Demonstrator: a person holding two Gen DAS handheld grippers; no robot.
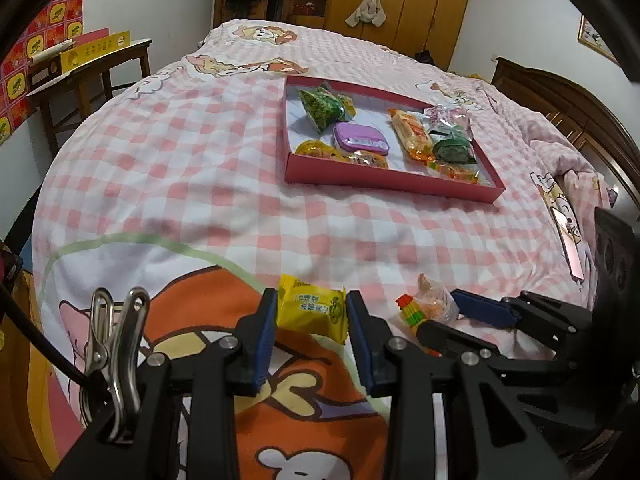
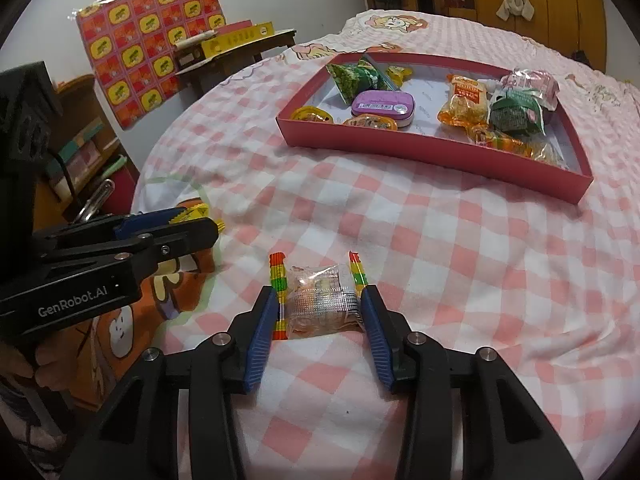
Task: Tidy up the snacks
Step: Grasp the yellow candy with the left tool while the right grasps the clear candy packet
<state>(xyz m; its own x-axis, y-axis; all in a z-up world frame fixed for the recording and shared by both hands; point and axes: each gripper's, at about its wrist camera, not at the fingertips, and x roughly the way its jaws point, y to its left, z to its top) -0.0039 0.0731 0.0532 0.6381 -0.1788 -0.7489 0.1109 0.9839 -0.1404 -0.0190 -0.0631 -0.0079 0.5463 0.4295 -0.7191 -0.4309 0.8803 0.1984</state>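
At the bottom of the left wrist view the left gripper (image 1: 312, 312) pinches a yellow snack packet (image 1: 312, 308) on the checked bedspread (image 1: 200, 168). Low in the right wrist view the right gripper (image 2: 320, 300) clamps a clear snack packet (image 2: 320, 300) by its striped ends. The red tray (image 2: 436, 156), upper right, holds other snacks, including a purple tin (image 2: 383, 106), with bare bedspread between.

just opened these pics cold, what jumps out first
The red tray of mixed snacks sits mid-bed on the pink checked bedspread, with a purple tin among the packets. Nearer the cameras, each gripper is closed on a loose snack: the left gripper on a yellow packet, the right gripper on a clear packet with striped ends. A bright red-and-yellow patterned sheet hangs on the wall to the left.
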